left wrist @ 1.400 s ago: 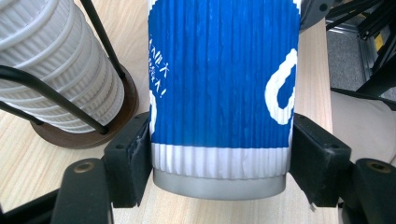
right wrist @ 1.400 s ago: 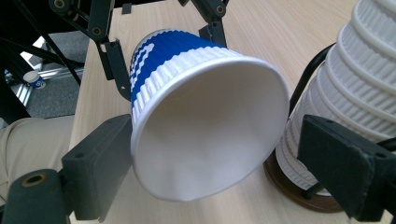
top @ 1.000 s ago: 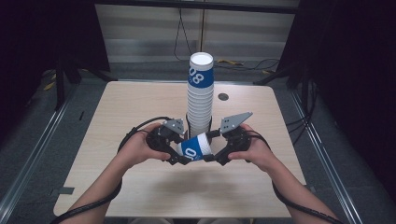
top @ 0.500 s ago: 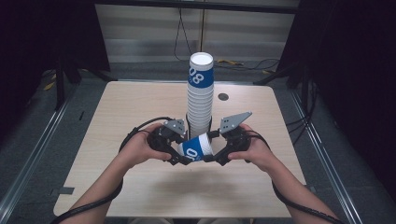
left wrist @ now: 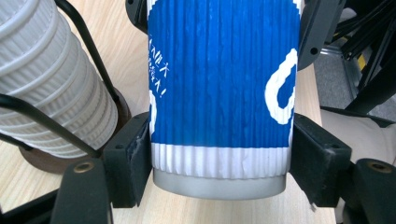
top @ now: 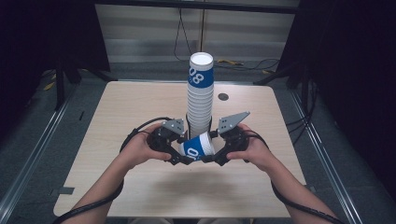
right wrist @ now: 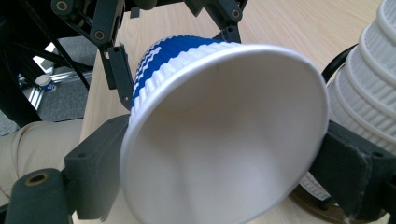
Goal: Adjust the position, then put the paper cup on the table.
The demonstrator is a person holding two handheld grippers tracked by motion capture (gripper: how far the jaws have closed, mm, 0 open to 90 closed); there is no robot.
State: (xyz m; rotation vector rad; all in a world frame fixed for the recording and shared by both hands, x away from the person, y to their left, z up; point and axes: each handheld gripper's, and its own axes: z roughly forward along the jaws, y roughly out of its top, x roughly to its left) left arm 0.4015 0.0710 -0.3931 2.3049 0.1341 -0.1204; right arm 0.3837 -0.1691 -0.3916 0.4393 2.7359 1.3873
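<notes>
Here the left gripper (top: pixel 180 158) pinches the base end of a blue paper cup (top: pixel 198 145), and the right gripper (top: pixel 211 157) seems to clamp its open rim. The cup lies sideways just above the table (top: pixel 116 116), near the tall stack (top: pixel 200 95). It looks light, thin-walled, easily crushed; the ribbed base is the stiffer hold.

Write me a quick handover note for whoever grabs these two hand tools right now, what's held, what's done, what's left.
Left tool: shut on the base end of the blue-and-white ribbed paper cup.
Right tool: jaws against the cup's open rim end.
The cup lies sideways between both tools, above the light wooden table, in front of the tall stack of white ribbed paper cups.
Done: one cup in hand.
Left: probably setting it down or stacking it.
</notes>
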